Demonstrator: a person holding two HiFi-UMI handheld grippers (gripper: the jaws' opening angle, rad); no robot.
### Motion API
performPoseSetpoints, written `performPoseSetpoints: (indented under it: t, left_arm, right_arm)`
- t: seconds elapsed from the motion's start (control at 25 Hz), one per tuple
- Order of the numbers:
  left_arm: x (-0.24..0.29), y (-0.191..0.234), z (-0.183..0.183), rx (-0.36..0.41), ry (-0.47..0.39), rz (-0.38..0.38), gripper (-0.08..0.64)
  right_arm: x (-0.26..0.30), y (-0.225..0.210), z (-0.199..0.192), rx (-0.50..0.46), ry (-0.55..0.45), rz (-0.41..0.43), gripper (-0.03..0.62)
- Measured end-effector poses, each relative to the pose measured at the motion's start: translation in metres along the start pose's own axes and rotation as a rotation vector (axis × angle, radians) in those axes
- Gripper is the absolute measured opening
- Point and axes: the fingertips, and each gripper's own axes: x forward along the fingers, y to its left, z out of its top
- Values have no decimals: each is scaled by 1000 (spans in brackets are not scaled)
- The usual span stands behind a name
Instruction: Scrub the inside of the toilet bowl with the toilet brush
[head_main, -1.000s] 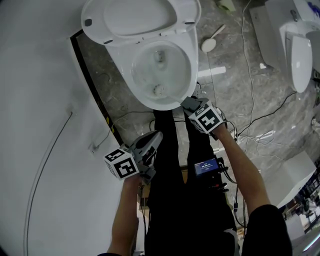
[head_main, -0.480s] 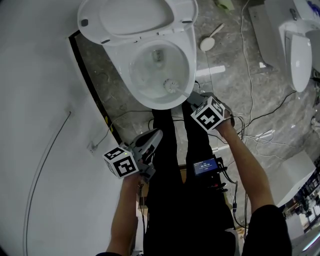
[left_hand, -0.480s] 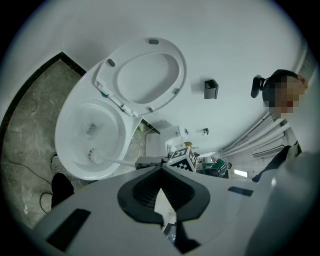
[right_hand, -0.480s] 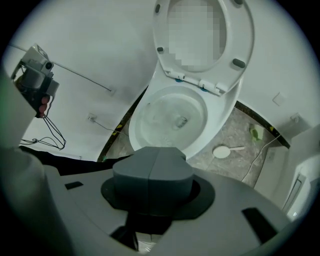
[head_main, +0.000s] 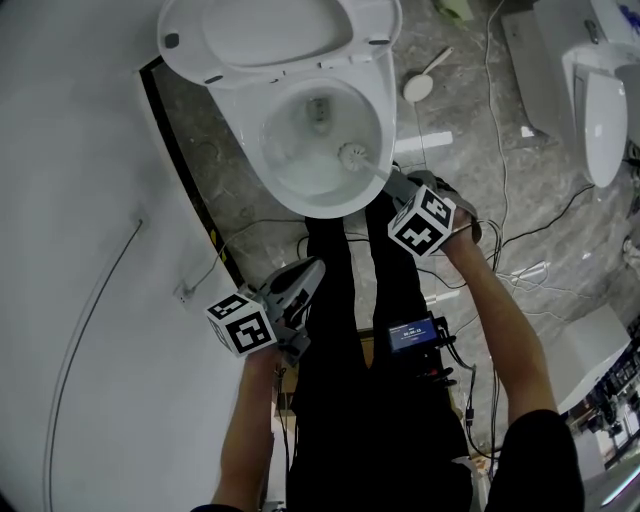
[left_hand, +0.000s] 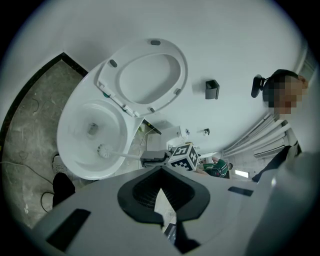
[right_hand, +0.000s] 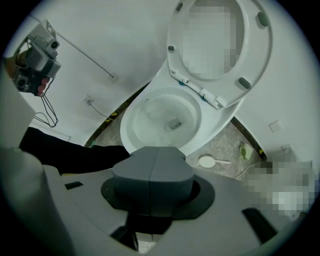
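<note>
- A white plastic toilet brush with a round bristle head (head_main: 352, 153) has its head inside the white ceramic toilet bowl (head_main: 310, 207), against the bowl's inner wall on our right-hand side. Its thin straight handle slants out over the near rim.
- Our right gripper (head_main: 392, 184) has its jaws pressed together on the far end of that handle. In the right gripper view the two dark pads (right_hand: 135, 172) meet with no gap, and they hide the thin handle from that camera.
- Our left gripper (head_main: 308, 274) hangs low beside our dark trouser leg, well apart from the toilet. Its jaws are parted by only a narrow wedge, with nothing between them.
- We judge the brush light, with a stiff handle and springy bristles. Held at the very end, the wet head could skid on the smooth glazed wall, so a firm hold matters.
- The bowl holds shallow water around the drain opening (head_main: 318, 110). We see no obvious dirt.
- The white oval seat and lid (head_main: 270, 35) stand raised behind the bowl.
- A small white round dish with a short handle (head_main: 416, 87) lies on the grey marble floor near the toilet. We cannot tell what it is.
</note>
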Motion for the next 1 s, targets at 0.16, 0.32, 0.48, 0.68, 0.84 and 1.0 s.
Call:
performPoseSetpoints:
  t: [0.16, 0.32, 0.48, 0.68, 0.84, 1.0]
  left_arm:
    - [0, 1, -2, -4, 0, 0, 11]
    - [-2, 4, -4, -10, -1, 5, 11]
    - [-4, 8, -5, -11, 2, 11, 11]
    - [-7, 11, -6, -8, -2, 15, 11]
    - [-8, 12, -6, -9, 9, 32, 11]
    - [-9, 13, -7, -13, 4, 30, 11]
  right_arm:
    - [5, -11, 7, -85, 2, -48, 160]
    - [11, -20, 14, -189, 1, -114, 160]
    - [20, -31, 22, -293, -2, -187, 160]
    - [27, -44, 36, -398, -13, -283, 160]
    - [32, -53, 50, -538, -18, -373, 160]
    - [38, -58, 58, -631, -26, -427, 160]
